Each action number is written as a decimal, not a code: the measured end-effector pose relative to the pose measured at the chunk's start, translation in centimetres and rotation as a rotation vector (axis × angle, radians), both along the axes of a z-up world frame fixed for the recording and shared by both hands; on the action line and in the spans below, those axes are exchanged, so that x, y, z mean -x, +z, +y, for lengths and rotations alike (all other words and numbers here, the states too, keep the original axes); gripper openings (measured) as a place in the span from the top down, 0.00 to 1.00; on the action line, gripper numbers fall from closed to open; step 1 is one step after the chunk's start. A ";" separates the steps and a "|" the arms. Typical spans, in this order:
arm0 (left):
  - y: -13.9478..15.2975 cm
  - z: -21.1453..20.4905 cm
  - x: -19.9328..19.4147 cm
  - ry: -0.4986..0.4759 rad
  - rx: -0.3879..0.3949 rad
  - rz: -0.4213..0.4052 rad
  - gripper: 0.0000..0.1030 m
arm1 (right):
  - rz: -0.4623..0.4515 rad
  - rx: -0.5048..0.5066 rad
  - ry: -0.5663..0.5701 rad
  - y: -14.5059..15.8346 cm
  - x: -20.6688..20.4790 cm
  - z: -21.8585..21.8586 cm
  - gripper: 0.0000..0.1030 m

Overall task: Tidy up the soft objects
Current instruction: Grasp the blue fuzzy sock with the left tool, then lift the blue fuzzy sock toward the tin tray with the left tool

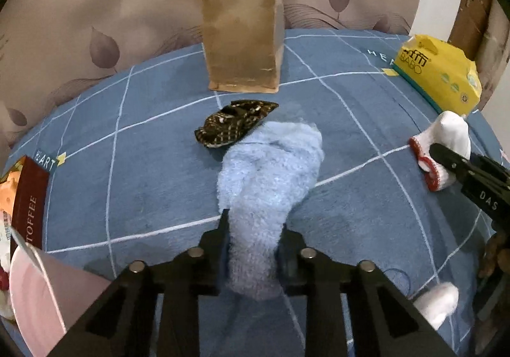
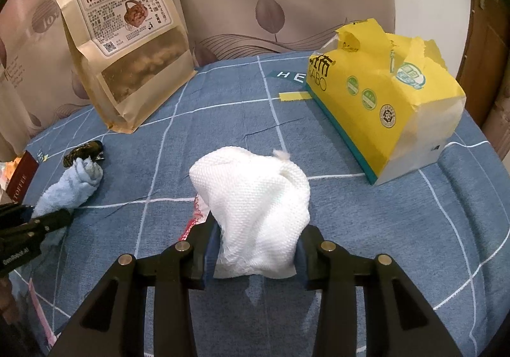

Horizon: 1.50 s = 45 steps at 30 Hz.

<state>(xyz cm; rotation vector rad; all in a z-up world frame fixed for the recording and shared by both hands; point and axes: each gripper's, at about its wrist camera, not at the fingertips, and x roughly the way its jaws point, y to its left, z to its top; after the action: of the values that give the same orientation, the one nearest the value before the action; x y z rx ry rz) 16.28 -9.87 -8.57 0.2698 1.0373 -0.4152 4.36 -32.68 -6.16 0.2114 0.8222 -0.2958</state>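
On quilted bedspread [image 1: 153,197]: left gripper [image 1: 255,245] pinches fluffy blue sock [image 1: 271,165]; right gripper [image 2: 255,255] clamps waffle-textured white sock [image 2: 255,197].

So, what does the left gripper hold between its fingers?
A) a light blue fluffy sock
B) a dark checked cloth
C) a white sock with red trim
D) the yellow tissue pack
A: the left gripper is closed on the light blue fluffy sock.

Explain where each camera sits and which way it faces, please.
Left wrist: on the left gripper, looking forward and down along its fingers, which pinch a fluffy light-blue sock; beyond stands a brown paper snack bag.
Right wrist: on the right gripper, clamping a white textured sock.
Shared: both socks, bag, yellow tissue pack, each other's gripper.
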 end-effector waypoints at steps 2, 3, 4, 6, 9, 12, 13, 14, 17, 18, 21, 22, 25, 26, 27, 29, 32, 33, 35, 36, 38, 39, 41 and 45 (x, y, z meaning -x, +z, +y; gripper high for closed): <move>0.3 0.2 0.1 0.007 0.006 -0.001 0.81 | 0.001 0.003 0.000 0.0 0.1 0.0 0.64; 0.5 0.3 0.1 0.010 0.007 -0.001 0.81 | 0.001 0.005 0.000 0.0 0.1 0.0 0.64; 0.6 0.3 0.3 0.018 0.002 -0.006 0.81 | 0.002 0.006 0.000 0.0 0.1 0.1 0.64; 0.9 0.5 0.6 0.022 0.003 -0.010 0.81 | 0.003 0.008 0.000 0.0 0.0 0.1 0.64; 1.4 0.7 1.2 0.024 0.013 -0.016 0.81 | 0.004 0.011 0.000 0.0 0.0 0.2 0.63; 2.1 0.8 1.8 0.022 0.021 -0.026 0.81 | 0.004 0.006 0.002 0.0 0.0 0.1 0.63; 2.4 0.9 2.0 0.021 0.026 -0.030 0.81 | 0.004 0.006 0.002 -0.1 -0.1 0.1 0.63; 2.6 1.0 2.2 0.020 0.029 -0.032 0.81 | 0.005 0.006 0.003 -0.1 -0.1 0.1 0.63; 3.6 1.3 2.8 0.023 0.041 -0.044 0.81 | 0.005 0.008 0.003 -0.1 -0.1 0.1 0.63; 3.9 1.5 3.0 0.024 0.043 -0.049 0.81 | 0.005 0.007 0.003 -0.1 -0.1 0.1 0.63; 4.6 1.7 3.7 0.018 0.051 -0.065 0.81 | 0.005 0.005 0.003 -0.1 -0.1 0.1 0.63; 4.8 1.7 3.9 0.016 0.054 -0.068 0.81 | 0.005 0.006 0.003 -0.1 0.0 0.1 0.63; 5.5 1.9 4.5 0.011 0.067 -0.073 0.81 | 0.006 0.007 0.002 -0.1 0.0 0.2 0.63; 5.8 2.0 4.7 0.009 0.072 -0.074 0.81 | 0.006 0.007 0.002 -0.1 0.0 0.2 0.63; 6.0 2.0 4.8 0.009 0.073 -0.075 0.81 | 0.006 0.006 0.002 -0.1 0.0 0.2 0.63; 6.6 2.2 5.1 0.014 0.081 -0.083 0.81 | 0.006 0.006 0.002 -0.1 -0.1 0.2 0.63; 7.6 2.7 5.5 0.025 0.101 -0.094 0.81 | 0.006 0.006 0.001 -0.1 -0.1 0.2 0.63; 7.9 3.0 5.6 0.028 0.103 -0.100 0.81 | 0.006 0.006 0.001 -0.1 -0.1 0.2 0.63; 8.5 3.6 5.9 0.034 0.107 -0.115 0.81 | 0.006 0.006 0.001 -0.1 -0.1 0.2 0.63; 8.7 3.9 6.0 0.037 0.107 -0.120 0.81 | 0.007 0.006 0.001 -0.1 -0.1 0.2 0.62; 9.3 4.7 6.1 0.052 0.109 -0.128 0.81 | 0.007 0.005 0.001 -0.1 -0.1 0.2 0.62; 9.5 5.1 6.2 0.058 0.112 -0.129 0.81 | 0.006 0.005 0.001 -0.1 -0.1 0.2 0.62; 10.0 6.0 6.2 0.073 0.120 -0.132 0.81 | 0.007 0.005 0.001 -0.1 -0.1 0.1 0.62; 10.8 8.0 6.4 0.108 0.112 -0.149 0.81 | 0.007 0.006 0.000 -0.1 -0.1 0.1 0.62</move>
<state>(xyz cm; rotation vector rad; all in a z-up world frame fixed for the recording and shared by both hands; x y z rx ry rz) 9.88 -1.90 2.18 0.1413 0.8748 -0.3494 4.42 -32.54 -6.27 0.2052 0.8282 -0.2987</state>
